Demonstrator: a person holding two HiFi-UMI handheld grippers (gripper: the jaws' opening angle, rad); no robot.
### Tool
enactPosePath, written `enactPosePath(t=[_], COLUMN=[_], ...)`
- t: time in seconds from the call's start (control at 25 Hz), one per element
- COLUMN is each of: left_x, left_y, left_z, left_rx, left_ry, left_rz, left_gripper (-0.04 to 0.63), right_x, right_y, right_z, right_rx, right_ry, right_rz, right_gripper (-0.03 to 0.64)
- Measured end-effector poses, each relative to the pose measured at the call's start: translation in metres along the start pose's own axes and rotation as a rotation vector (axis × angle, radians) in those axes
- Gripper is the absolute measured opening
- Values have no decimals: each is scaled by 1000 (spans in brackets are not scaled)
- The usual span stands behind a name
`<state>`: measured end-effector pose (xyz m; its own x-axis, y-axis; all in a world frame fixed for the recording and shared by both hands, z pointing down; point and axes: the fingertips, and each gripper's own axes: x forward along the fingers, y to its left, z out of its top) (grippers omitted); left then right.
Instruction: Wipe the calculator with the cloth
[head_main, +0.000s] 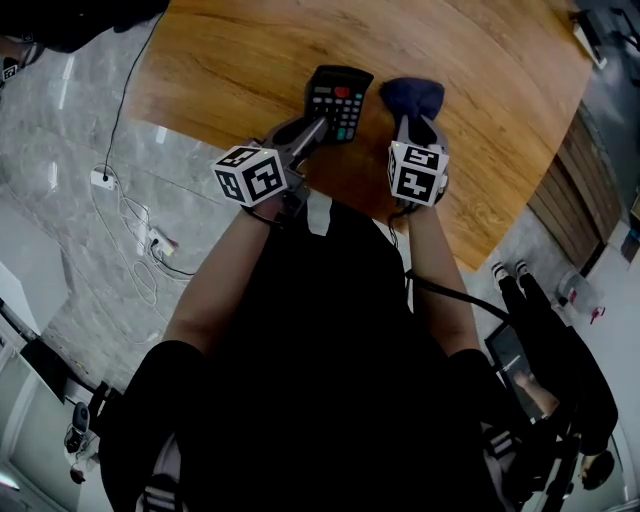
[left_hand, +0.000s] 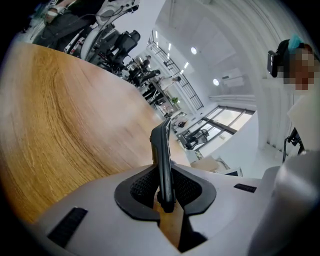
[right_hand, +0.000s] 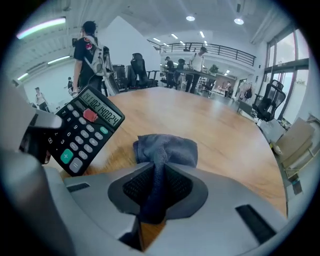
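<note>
The black desk calculator with one red key and one green key (head_main: 338, 100) is pinched by its near end between the pads of the left hand-held gripper (head_main: 315, 128). It is seen edge-on in the left gripper view. It is held tilted above the light brown wooden table (head_main: 230, 60), keys turned up and towards the right side; whether its lower corner rests on the wood cannot be told. This hold is judged to steady the calculator and present its face for wiping.

A fold of the dark blue woven cloth (head_main: 411, 97) is clamped between the pads of the right hand-held gripper (head_main: 412, 125). The rest is bunched ahead of the jaws on the table, just beside the calculator and apart from it. The free bunch is judged to serve as the wiping pad.

Nothing is seen between cloth and keys, so the way across is judged open. A white power strip with loose cables (head_main: 103, 180) lies on the grey marbled floor (head_main: 70, 120), well apart. Office chairs and standing people are seen far behind the table in the right gripper view.
</note>
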<state>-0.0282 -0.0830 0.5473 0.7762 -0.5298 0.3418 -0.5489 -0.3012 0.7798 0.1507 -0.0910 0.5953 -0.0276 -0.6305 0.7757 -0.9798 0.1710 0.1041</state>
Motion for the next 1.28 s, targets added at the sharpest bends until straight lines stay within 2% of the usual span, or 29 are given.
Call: enactPosePath(t=[0.2,0.36,0.52,0.72,0.96,1.08,1.28], left_x=[-4,-9,-14,-16,-17,-18,-19], left_y=[-9,-20,-33,-53,-58,-57,-62], left_z=[8,18,28,34,35,34,37], left_rx=[-8,-16,-11,7,3,-2,-6], left_ry=[-14,-33,-47,-52,-49,-52,-62], left_rz=[-19,-33,-56,-95,-106,-105,-123], left_gripper=[72,72,72,72,72,72,72], right_x=[-34,-71,-102,-112,-123,-120,-106], right_y=[10,34,65,104,134,132,99], right_z=[44,96,132,143,147,142,129], right_rx=[21,-7,-44,-92,-123,-114,-60], right_ry=[-155,-291,-375,-380,-397,-388,-343], right_rz=[51,154,256,372,459,458,388], right_gripper=[49,49,48,48,46,46,46])
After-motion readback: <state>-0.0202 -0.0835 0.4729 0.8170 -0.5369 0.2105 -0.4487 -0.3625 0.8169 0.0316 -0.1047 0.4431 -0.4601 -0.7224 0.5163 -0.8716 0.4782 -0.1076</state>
